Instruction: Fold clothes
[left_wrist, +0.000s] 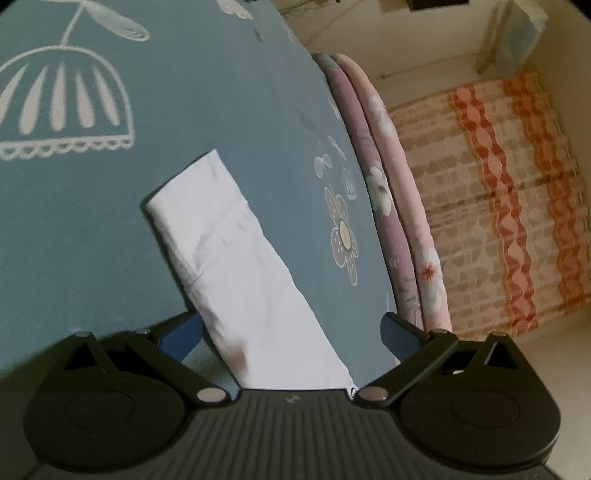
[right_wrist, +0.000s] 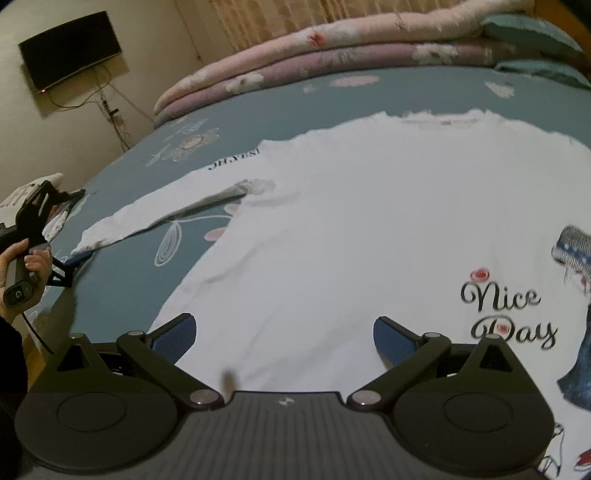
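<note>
A white long-sleeved T-shirt (right_wrist: 351, 221) printed with "Nice Day" (right_wrist: 509, 314) lies spread flat on the blue flowered bedsheet (right_wrist: 122, 295). My right gripper (right_wrist: 284, 332) hovers open over the shirt's body, its blue pads (right_wrist: 177, 336) wide apart and holding nothing. The shirt's left sleeve (left_wrist: 229, 258) stretches out across the sheet (left_wrist: 92, 240). It runs between the wide-apart fingers of my open left gripper (left_wrist: 291, 332), which is not clamped on it. In the right wrist view a hand (right_wrist: 22, 258) holds the left gripper (right_wrist: 72, 264) at the sleeve's end (right_wrist: 96, 232).
Folded pink and purple quilts (right_wrist: 295, 55) lie along the bed's far edge, with teal pillows (right_wrist: 532, 33) beside them. The quilts (left_wrist: 391, 199) border the bed on the sleeve side too. A patterned orange curtain (left_wrist: 498, 203) and a wall-mounted TV (right_wrist: 70, 48) with hanging cables stand beyond.
</note>
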